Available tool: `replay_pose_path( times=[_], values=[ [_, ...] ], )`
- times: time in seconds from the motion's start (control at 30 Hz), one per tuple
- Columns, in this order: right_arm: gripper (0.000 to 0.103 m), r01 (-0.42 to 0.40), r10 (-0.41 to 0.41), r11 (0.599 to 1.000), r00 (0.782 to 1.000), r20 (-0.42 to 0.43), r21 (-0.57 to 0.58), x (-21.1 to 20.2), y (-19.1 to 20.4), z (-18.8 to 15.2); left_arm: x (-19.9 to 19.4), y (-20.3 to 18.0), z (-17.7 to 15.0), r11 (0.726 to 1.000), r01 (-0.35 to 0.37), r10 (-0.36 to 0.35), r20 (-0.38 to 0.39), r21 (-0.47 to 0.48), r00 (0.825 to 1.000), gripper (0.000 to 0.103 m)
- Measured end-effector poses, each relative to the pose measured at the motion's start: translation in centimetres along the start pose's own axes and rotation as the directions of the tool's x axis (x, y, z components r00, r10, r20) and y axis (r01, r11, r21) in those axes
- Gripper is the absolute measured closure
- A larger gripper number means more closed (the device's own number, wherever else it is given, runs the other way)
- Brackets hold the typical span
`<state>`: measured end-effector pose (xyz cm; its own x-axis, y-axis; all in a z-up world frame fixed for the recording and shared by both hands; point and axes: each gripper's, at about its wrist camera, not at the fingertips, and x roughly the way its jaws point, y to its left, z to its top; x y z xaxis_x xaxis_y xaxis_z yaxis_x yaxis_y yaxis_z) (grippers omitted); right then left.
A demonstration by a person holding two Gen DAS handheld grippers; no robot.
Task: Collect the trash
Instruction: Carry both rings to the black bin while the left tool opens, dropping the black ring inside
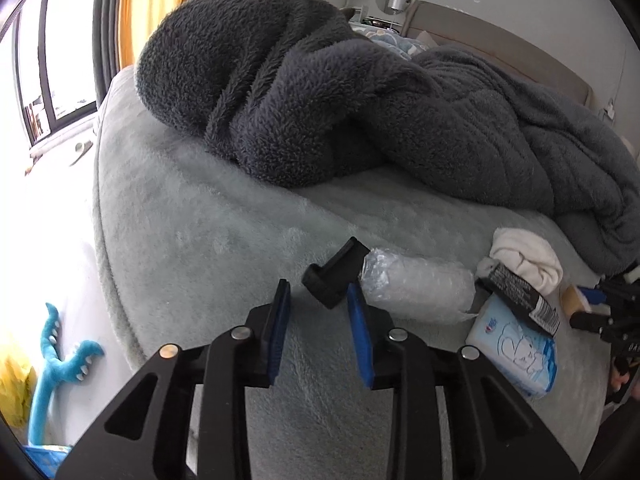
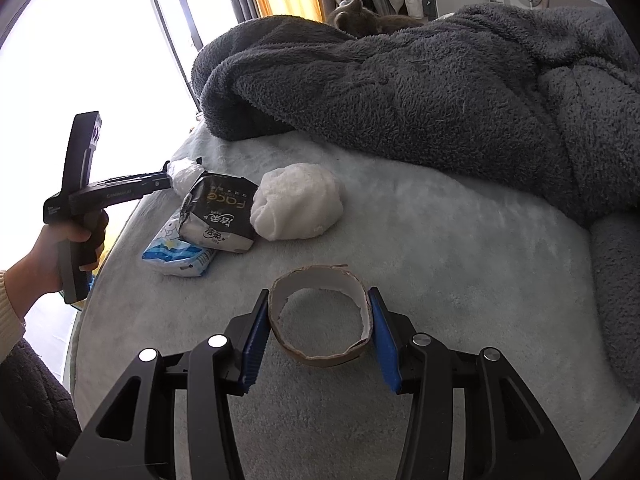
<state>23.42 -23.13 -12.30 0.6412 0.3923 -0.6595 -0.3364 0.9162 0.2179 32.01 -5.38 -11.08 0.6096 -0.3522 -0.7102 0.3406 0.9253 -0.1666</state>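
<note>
Cardboard ring (image 2: 320, 316) – seemingly pinched – between right claw (image 2: 318, 334)

Black tissue pack (image 2: 218, 216): "Face" printed large, seen upside down, smaller Chinese characters below, unreadable. Left gripper (image 2: 170, 178) body carries small white lettering, possibly "Coordinate.AI"; too blurred to confirm.

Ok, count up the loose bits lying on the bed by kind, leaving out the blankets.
Tissue packs: 2 (black pack, blue-and-white pack)
Bubble-wrap bundle: 1
White cloth ball: 1
Cardboard ring: 1
Total: 5
</note>
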Motion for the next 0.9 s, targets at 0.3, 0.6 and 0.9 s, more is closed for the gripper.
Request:
replay_pose_path(
  times=[0.3,0.6,0.9],
  values=[
    [0.055,-0.002,0.002,1.000,1.000,-0.003,-0.009,0.3,0.7,0.3,0.1,-0.3,0.1,1.000,0.014,-0.014,0.004,0.007,1.000,0.083],
    [0.055,-0.011,0.011,0.999,1.000,0.009,-0.031,0.7,2.2,1.6,-1.3,0.8,0.0,0.999,-0.036,0.036,0.016,-0.011,0.999,0.084],
    [0.055,-0.017,0.019,0.998,0.999,0.039,-0.062,-0.7,4.6,3.2,-4.3,2.3,-0.5,0.995,-0.092,0.093,0.026,-0.038,0.995,0.084]
  ],
)
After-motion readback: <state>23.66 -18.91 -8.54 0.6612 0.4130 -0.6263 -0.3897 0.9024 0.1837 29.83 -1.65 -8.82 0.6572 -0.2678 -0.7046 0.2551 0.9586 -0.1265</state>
